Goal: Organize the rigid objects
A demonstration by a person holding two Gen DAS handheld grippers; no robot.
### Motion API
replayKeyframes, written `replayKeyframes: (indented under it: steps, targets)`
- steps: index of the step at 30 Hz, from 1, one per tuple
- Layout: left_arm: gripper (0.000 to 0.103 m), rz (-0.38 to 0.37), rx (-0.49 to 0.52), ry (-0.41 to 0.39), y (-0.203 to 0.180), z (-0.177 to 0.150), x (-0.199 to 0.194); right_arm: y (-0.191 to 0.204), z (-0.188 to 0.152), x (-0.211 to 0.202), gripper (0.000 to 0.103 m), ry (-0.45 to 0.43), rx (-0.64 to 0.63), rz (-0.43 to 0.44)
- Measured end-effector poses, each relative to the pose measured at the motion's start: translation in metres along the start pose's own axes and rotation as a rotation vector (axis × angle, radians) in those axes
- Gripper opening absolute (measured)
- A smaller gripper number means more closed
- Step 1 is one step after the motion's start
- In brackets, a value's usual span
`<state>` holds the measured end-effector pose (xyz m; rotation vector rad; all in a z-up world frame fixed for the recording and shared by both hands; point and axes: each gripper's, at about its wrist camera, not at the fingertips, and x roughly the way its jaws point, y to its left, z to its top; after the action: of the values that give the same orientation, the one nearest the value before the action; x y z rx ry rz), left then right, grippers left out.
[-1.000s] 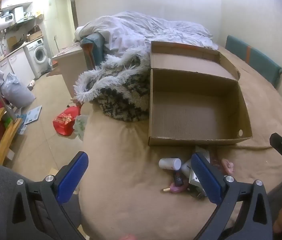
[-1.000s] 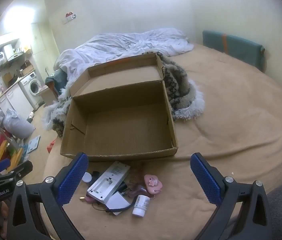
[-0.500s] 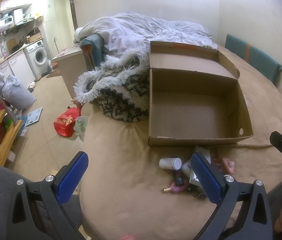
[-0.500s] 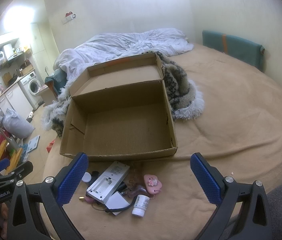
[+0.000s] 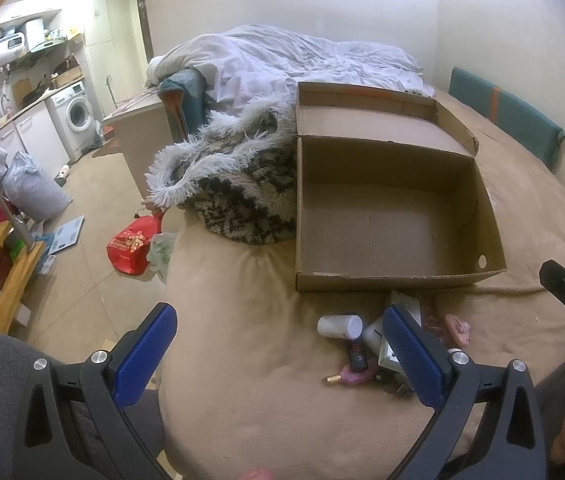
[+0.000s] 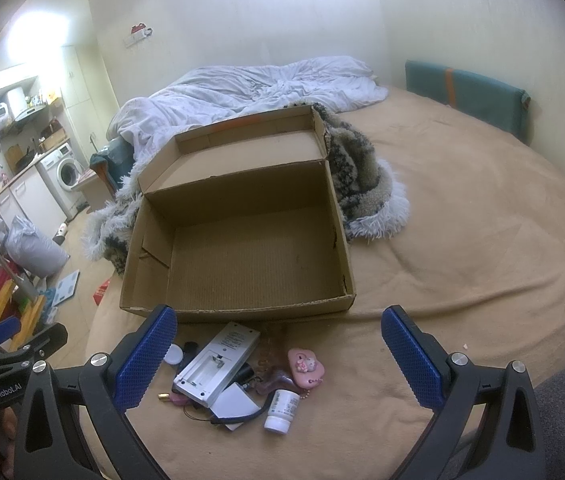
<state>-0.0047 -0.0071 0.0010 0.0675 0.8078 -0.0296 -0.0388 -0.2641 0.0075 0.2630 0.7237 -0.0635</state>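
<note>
An empty open cardboard box (image 6: pixel 250 256) (image 5: pixel 386 224) lies on the tan bed. In front of it lies a small pile: a grey remote-like device (image 6: pixel 218 364), a pink heart-shaped case (image 6: pixel 305 366) (image 5: pixel 457 328), a white pill bottle (image 6: pixel 282 410), another white bottle (image 5: pixel 339 326), a small pink bottle (image 5: pixel 352 376) and a white card (image 6: pixel 232 404). My right gripper (image 6: pixel 278 360) is open above the pile. My left gripper (image 5: pixel 278 358) is open and empty, left of the pile; its right finger hides part of it.
A furry patterned blanket (image 5: pixel 234 184) lies against the box's left side and a white duvet (image 6: pixel 266 88) behind it. A teal cushion (image 6: pixel 466 96) stands by the wall. The bed edge drops to the floor on the left, with a red bag (image 5: pixel 132 246) there.
Both views have shifted only slightly; the box sits a touch higher in the frames. Both grippers stay open and nothing has been picked up.
</note>
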Motion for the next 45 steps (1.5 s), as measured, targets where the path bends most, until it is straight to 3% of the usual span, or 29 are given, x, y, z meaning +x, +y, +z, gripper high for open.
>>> replayKeyframes:
  steps: [45]
  targets:
    - [0.103, -0.003, 0.01, 0.006, -0.003, -0.001, 0.001, -0.01, 0.005, 0.004, 0.103, 0.008, 0.001, 0.001]
